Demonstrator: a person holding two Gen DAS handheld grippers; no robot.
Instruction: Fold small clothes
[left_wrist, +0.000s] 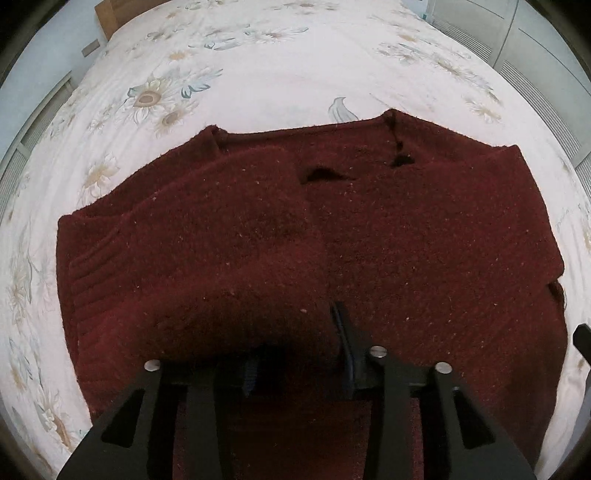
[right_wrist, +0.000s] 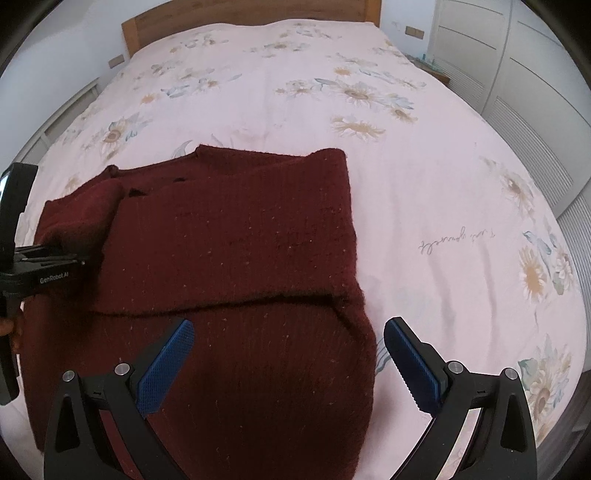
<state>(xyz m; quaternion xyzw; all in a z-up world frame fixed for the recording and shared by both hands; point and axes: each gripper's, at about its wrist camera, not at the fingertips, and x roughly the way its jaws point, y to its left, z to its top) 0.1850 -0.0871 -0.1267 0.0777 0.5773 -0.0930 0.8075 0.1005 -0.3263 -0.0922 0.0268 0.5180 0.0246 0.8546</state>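
Note:
A dark red knitted sweater (left_wrist: 406, 221) lies flat on the flowered bed cover (left_wrist: 277, 74), neckline away from me. Its left sleeve (left_wrist: 229, 240) is folded in over the body. That fold drapes over and between the fingers of my left gripper (left_wrist: 295, 343); the jaws stand a little apart and the left finger is mostly buried under the wool. In the right wrist view the sweater (right_wrist: 229, 240) shows a folded layer with a crease across it. My right gripper (right_wrist: 290, 325) hangs wide open above the sweater's near right edge, its blue pads (right_wrist: 166, 365) holding nothing.
The left gripper's body (right_wrist: 40, 273), held by a hand (right_wrist: 7, 328), shows at the left edge of the right wrist view. A wooden headboard (right_wrist: 251, 14) ends the bed. White wardrobe doors (right_wrist: 535, 92) stand to the right. Bare bed cover (right_wrist: 424, 184) stretches beyond and right of the sweater.

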